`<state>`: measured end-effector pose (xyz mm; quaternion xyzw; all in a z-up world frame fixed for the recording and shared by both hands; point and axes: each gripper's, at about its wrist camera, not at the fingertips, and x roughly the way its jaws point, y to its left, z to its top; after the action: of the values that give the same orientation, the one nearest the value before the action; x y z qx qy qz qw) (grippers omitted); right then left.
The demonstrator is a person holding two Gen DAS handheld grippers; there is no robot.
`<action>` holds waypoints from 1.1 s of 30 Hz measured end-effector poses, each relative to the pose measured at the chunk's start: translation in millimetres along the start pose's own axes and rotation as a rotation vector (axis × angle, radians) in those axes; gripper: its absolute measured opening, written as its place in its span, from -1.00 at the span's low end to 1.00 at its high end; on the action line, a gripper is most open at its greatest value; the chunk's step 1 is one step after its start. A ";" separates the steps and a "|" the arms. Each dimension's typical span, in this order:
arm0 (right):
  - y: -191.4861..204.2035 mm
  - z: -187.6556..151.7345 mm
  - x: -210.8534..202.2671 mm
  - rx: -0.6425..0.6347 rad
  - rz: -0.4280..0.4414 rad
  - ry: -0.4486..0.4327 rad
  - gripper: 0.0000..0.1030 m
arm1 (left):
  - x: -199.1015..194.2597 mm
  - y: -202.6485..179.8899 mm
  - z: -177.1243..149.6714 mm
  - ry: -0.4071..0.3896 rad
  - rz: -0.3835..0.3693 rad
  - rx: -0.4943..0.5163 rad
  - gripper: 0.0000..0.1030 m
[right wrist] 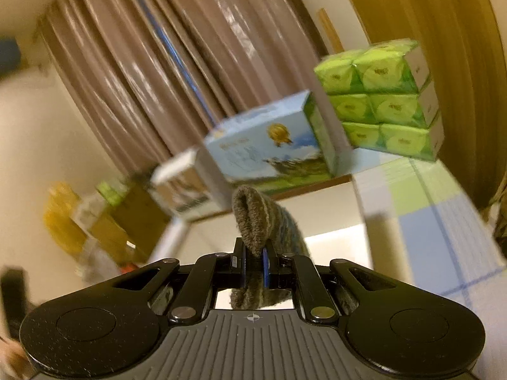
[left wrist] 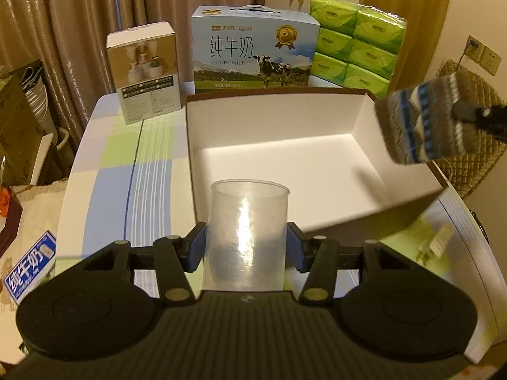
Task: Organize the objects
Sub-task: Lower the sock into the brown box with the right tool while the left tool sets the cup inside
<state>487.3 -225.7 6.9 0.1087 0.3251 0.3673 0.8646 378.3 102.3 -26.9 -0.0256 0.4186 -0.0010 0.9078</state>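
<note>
My left gripper (left wrist: 247,247) is shut on a clear plastic measuring cup (left wrist: 248,221), held upright at the near edge of an open white box (left wrist: 317,158). My right gripper (right wrist: 253,264) is shut on a striped brown and blue knitted sock (right wrist: 256,218). In the left wrist view the sock (left wrist: 434,120) hangs above the box's right wall, with the right gripper's fingers (left wrist: 481,115) holding it from the right. The box's inside is bare.
The box rests on a table with a checked cloth (left wrist: 126,174). Behind it stand a small brown carton (left wrist: 145,72), a blue milk carton (left wrist: 253,47) and a stack of green tissue packs (left wrist: 358,44). A clothes peg (left wrist: 437,243) lies at the right.
</note>
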 end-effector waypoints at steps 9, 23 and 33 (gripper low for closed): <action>-8.2 -26.1 104.0 -0.561 -0.243 0.082 -0.85 | 59.0 1.3 35.0 0.063 0.012 -0.009 -0.07; -31.7 -41.6 104.7 -0.419 -0.164 0.267 0.68 | 107.7 -9.8 43.2 0.147 0.028 0.013 -0.07; -38.7 -15.0 87.3 -0.223 -0.098 0.221 0.77 | 120.8 -19.4 46.2 0.166 0.051 0.043 0.04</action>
<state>544.8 -192.2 -63.3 -0.0450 0.3805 0.3680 0.8472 492.2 82.2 -87.8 0.0049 0.4928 0.0108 0.8701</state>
